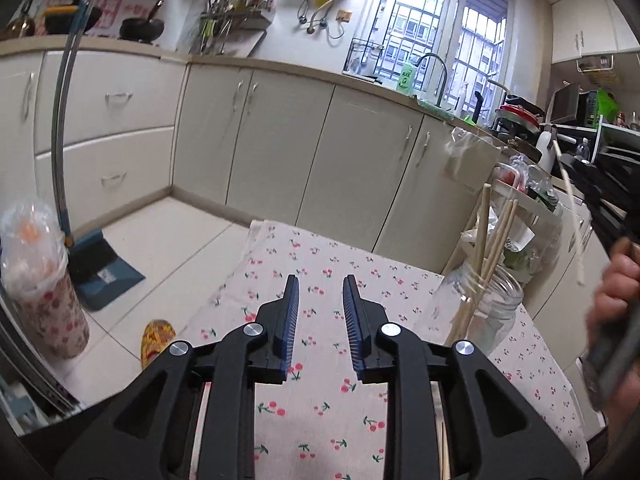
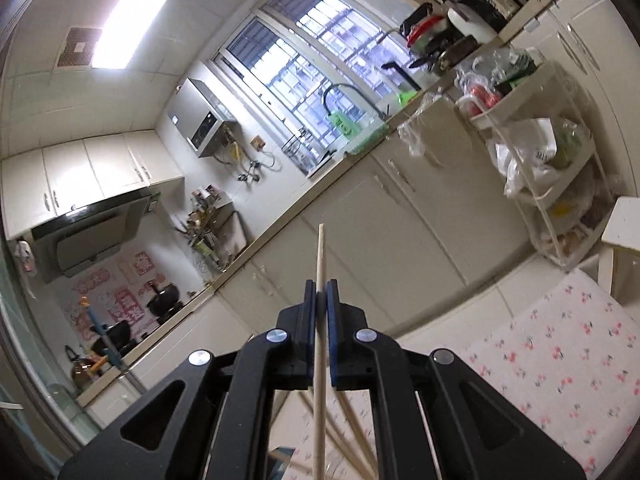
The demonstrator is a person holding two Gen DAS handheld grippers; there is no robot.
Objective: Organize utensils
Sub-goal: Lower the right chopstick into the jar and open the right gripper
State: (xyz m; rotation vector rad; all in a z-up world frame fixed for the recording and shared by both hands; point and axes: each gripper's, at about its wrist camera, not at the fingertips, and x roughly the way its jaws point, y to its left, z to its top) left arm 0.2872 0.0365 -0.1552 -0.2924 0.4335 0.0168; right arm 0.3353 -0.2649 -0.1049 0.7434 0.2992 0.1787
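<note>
Glass jar (image 1: 486, 308) with wooden chopsticks (image 1: 490, 248)

- I see a table (image 1: 256, 232) covered by a cherry-print cloth (image 1: 320, 412).
- A glass jar (image 1: 486, 312) stands near its right edge, with chopsticks (image 1: 480, 248) upright in it.
- Nothing else that I can make out lies on the cloth.

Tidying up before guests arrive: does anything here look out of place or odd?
Nothing is spilled or broken. The chopsticks lean askew in the glass jar on the cherry tablecloth, and a patterned slipper lies alone on the floor beside the table.
</note>
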